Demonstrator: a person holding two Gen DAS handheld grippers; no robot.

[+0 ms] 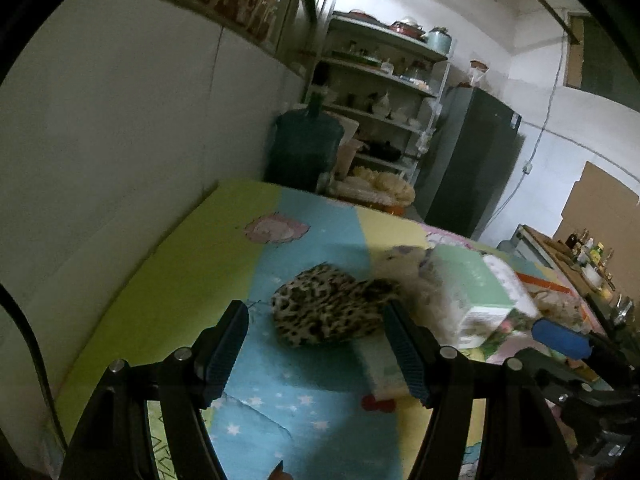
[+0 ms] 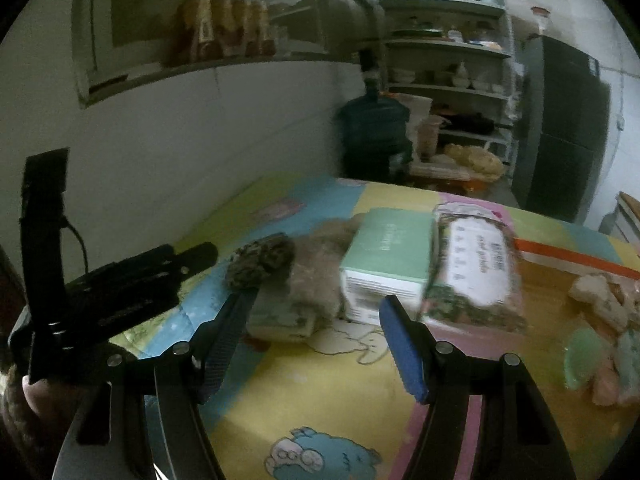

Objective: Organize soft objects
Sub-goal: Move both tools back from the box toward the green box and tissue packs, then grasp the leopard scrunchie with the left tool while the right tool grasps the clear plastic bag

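Claws (image 1: pixel 314 330) (image 2: pixel 316 320) agape, empty, above leopard-print pouch (image 1: pixel 326 308) and tissue box (image 2: pixel 386 252)

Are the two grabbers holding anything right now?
No, nothing is held. The left gripper has its jaws open above the leopard-print soft pouch, not touching it. The right gripper is open too, short of the pale green box.

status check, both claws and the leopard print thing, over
Left claw open, empty. Right claw open, empty. Leopard print pouch on the mat, ahead of left claw, untouched. Fluffy toy and green box crowd its right side.
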